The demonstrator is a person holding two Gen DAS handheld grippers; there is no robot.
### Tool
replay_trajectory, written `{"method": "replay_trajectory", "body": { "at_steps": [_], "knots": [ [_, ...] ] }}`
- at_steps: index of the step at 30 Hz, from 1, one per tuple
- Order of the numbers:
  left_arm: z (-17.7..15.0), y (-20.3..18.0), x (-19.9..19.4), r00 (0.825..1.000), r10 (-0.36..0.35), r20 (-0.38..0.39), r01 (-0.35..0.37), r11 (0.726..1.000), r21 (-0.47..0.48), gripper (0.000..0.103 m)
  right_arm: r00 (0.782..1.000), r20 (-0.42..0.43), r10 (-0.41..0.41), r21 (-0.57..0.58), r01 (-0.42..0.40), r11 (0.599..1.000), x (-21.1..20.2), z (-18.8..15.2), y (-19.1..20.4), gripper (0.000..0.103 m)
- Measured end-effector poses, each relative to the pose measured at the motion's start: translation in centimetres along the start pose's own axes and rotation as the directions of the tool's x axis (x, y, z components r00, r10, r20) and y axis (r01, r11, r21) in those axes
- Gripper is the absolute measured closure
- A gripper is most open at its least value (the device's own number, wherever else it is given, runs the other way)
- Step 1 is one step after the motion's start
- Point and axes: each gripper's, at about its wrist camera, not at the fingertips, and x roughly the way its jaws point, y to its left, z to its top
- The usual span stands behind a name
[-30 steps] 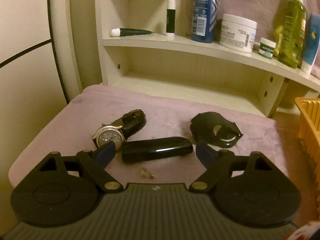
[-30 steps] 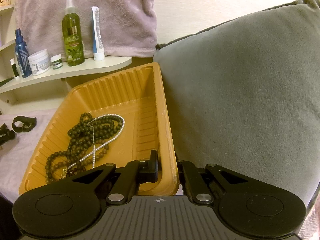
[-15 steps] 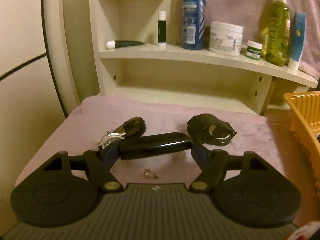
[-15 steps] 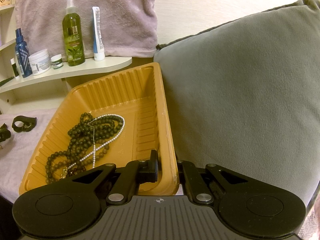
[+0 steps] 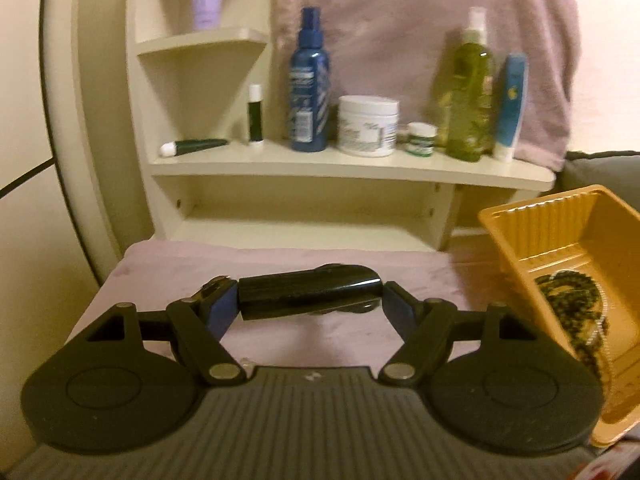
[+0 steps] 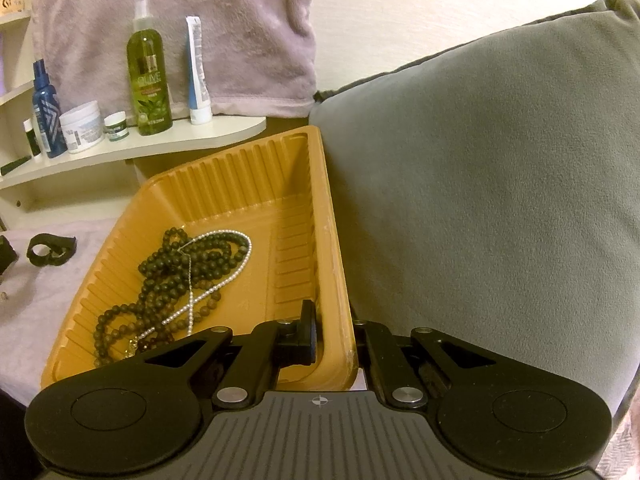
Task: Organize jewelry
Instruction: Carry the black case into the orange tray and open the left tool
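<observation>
A glossy black oblong case [image 5: 308,291] is clamped endwise by the left gripper [image 5: 309,304], while the ribbed orange plastic tray's [image 6: 256,176] wall is pinched by the right gripper [image 6: 334,338].

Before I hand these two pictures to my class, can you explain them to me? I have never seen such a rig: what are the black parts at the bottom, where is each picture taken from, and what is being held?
Each picture comes from a camera mounted on a hand-held two-finger tool; a person carries one in each hand. The black shapes at the bottom are the tool's own arms and fingers.

The left wrist view looks at a shelf of toiletries above a pink cloth. The left tool grips a long glossy black case by its ends, lifted off the cloth.

The right wrist view shows an orange ribbed tray next to a grey cushion. The right tool is shut on the tray's side wall, holding it. Inside lie dark bead necklaces and a thin pearl strand. A black strap-like item lies on the cloth.
</observation>
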Motion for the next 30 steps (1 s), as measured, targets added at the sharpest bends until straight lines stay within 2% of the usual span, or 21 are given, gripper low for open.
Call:
{"method": "replay_trajectory", "body": {
  "at_steps": [15, 25, 28, 30],
  "knots": [
    [0.6, -3.6, -1.3, 0.989, -0.146, -0.009, 0.147, 0.988, 0.051, 0.028, 1.0, 0.008, 0.003, 0.0, -0.003, 1.0, -0.5, 0.1, 0.3, 0.098],
    [0.9, -5.5, -1.7, 0.979, -0.205, -0.018, 0.206, 0.975, 0.082, 0.028, 1.0, 0.008, 0.003, 0.001, -0.003, 1.0, -0.5, 0.2, 0.4, 0.098],
    [1.0, -6.0, -1.8, 0.971, -0.24, -0.023, 0.241, 0.966, 0.09, 0.028, 1.0, 0.008, 0.003, 0.0, -0.003, 1.0, -0.5, 0.2, 0.4, 0.098],
    [1.1, -6.5, -1.9, 0.958, -0.284, -0.028, 0.285, 0.953, 0.098, 0.028, 1.0, 0.008, 0.003, -0.001, -0.003, 1.0, -0.5, 0.2, 0.4, 0.098]
  ]
}}
